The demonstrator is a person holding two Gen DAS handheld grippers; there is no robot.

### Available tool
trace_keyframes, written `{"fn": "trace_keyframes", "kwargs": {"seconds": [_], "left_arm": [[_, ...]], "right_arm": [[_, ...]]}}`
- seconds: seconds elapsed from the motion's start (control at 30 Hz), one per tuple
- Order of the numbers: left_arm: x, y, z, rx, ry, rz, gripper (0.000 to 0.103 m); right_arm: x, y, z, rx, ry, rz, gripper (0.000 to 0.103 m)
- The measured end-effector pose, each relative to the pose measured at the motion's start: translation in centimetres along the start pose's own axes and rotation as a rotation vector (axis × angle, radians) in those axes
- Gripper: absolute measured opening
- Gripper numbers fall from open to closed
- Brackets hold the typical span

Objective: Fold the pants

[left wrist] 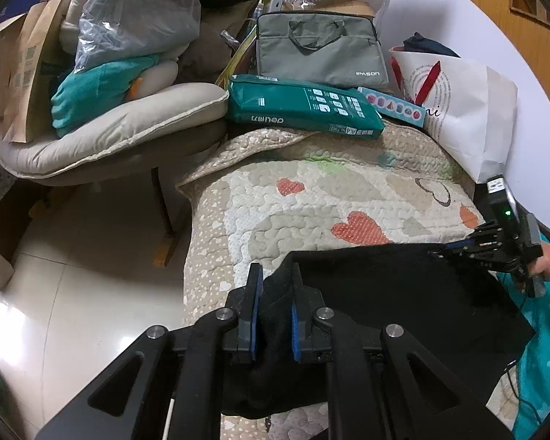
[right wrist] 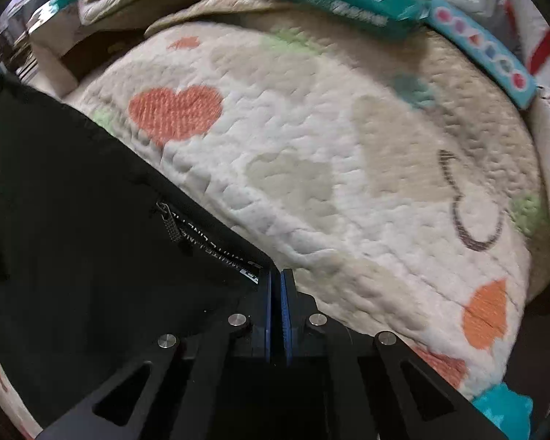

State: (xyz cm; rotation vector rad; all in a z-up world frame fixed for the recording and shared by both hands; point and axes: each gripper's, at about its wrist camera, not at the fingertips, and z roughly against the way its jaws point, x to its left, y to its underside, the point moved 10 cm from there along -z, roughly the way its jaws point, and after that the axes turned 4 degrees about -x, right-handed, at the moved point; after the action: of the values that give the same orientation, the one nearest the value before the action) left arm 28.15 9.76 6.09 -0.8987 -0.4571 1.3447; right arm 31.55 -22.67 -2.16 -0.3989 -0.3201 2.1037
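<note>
Black pants (left wrist: 403, 289) lie folded on a quilted bed cover with heart prints (left wrist: 311, 198). My left gripper (left wrist: 277, 278) is shut on a bunched edge of the pants at their left end. In the left wrist view my right gripper (left wrist: 434, 253) sits at the pants' far right corner. In the right wrist view the right gripper (right wrist: 276, 278) is shut on a corner of the pants (right wrist: 91, 238), next to a zipper pull (right wrist: 170, 223) and printed tape. The right view is blurred by motion.
A green paper pack (left wrist: 300, 106), a blue box (left wrist: 392, 106), a grey laptop bag (left wrist: 319, 51) and a white paper bag (left wrist: 469, 110) line the bed's far end. A cushioned chair (left wrist: 110, 128) piled with bags stands left. Tiled floor (left wrist: 84, 293) lies left of the bed.
</note>
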Motion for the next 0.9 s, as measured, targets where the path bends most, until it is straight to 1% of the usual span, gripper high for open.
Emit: {"fn": "trace_keyframes", "kwargs": {"seconds": [0.13, 0.27, 0.37, 0.47, 0.6, 0.73, 0.8, 0.9], "left_arm": [[-0.4, -0.1, 0.9, -0.012, 0.007, 0.020, 0.012], [-1.3, 0.2, 2.7, -0.031, 0.011, 0.021, 0.013], [-2.1, 1.2, 4.7, -0.044, 0.005, 0.013, 0.013], [-2.7, 3.5, 6.6, -0.033, 0.003, 0.014, 0.013], [-3.5, 7.4, 8.4, 0.016, 0.003, 0.020, 0.013], [-4.3, 11.8, 9.3, 0.088, -0.041, -0.034, 0.013], [-4.3, 14.7, 9.4, 0.152, -0.072, -0.061, 0.013], [-3.9, 18.2, 9.1, 0.251, -0.121, -0.095, 0.016]], "right_arm": [[-0.5, 0.4, 3.0, -0.033, 0.047, -0.013, 0.004], [-0.3, 1.7, 7.3, -0.078, 0.077, -0.039, 0.004], [1.3, 4.1, 10.2, -0.086, 0.084, -0.036, 0.004], [3.1, 7.2, 11.4, -0.067, 0.085, -0.024, 0.004], [5.8, 12.0, 11.7, -0.017, 0.080, -0.012, 0.004], [7.8, 15.4, 11.2, 0.031, 0.084, 0.006, 0.004], [8.9, 16.8, 10.8, 0.063, 0.089, 0.034, 0.004], [10.2, 18.1, 10.4, 0.100, 0.085, 0.070, 0.004]]}}
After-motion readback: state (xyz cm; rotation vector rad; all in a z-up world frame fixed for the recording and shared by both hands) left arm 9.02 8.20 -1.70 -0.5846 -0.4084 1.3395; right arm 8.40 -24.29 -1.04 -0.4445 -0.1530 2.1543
